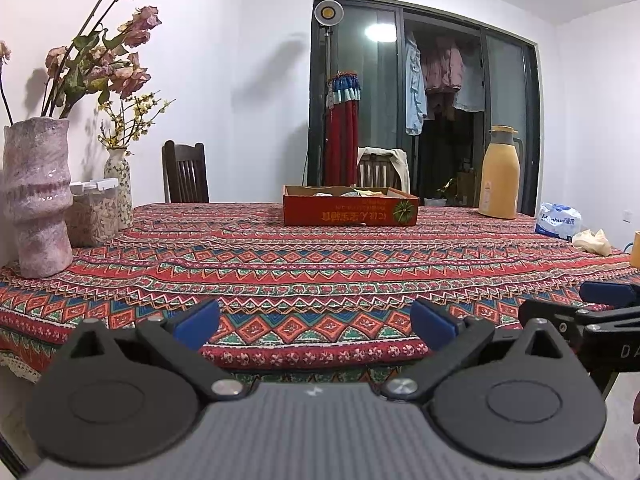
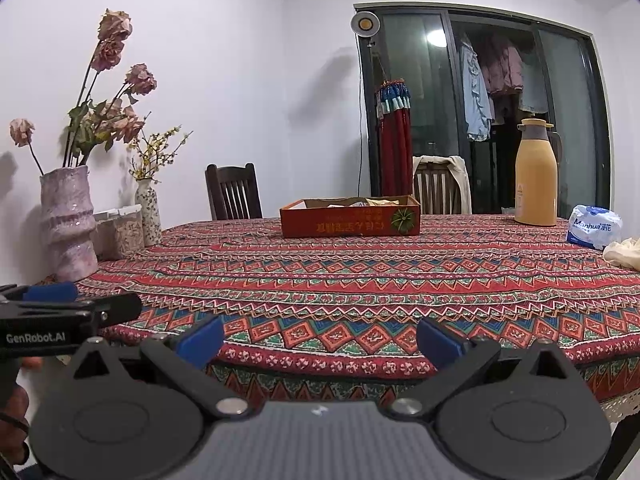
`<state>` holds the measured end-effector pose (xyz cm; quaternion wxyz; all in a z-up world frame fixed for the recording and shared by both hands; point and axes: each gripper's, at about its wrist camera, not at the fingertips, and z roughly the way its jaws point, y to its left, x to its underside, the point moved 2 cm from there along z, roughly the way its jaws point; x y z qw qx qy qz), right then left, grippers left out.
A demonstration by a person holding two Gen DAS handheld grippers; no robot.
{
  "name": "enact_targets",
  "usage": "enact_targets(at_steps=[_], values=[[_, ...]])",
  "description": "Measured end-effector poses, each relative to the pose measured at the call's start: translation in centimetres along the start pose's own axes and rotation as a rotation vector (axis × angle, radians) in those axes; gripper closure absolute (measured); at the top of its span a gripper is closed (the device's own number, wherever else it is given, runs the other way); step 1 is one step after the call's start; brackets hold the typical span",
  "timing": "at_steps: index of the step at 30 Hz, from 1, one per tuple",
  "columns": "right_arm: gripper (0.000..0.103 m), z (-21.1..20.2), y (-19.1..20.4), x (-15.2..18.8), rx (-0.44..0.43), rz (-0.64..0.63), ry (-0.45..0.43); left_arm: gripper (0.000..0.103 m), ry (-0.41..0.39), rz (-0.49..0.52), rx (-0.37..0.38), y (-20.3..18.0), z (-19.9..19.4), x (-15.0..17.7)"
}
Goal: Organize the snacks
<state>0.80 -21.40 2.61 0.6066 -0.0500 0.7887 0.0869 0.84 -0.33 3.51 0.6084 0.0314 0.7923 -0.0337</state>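
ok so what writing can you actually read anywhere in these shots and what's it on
"GenRobot.AI": on the side of the left gripper, seen in the right wrist view.
"Manhua", then two Chinese characters too blurred to read: on the white and blue tissue pack.
"DA", cut off by the frame edge: on the right gripper, in the left wrist view.
Yellow Chinese characters, upside down and not readable: on the red cardboard box.
Small label on the yellow thermos: too small to read.

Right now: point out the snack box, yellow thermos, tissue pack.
snack box [image 1: 350,213], left wrist view, front wall.
yellow thermos [image 2: 536,184], right wrist view, middle of body.
tissue pack [image 2: 594,227], right wrist view, printed front face.
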Motion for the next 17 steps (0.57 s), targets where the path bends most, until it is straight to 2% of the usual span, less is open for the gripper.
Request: enact_targets(at_steps=[17], values=[[0.0,-0.06,-0.07,-0.06,-0.001,0.0,0.001,0.0,-0.001,0.006,0.007,-0.09,-0.23,0.03]])
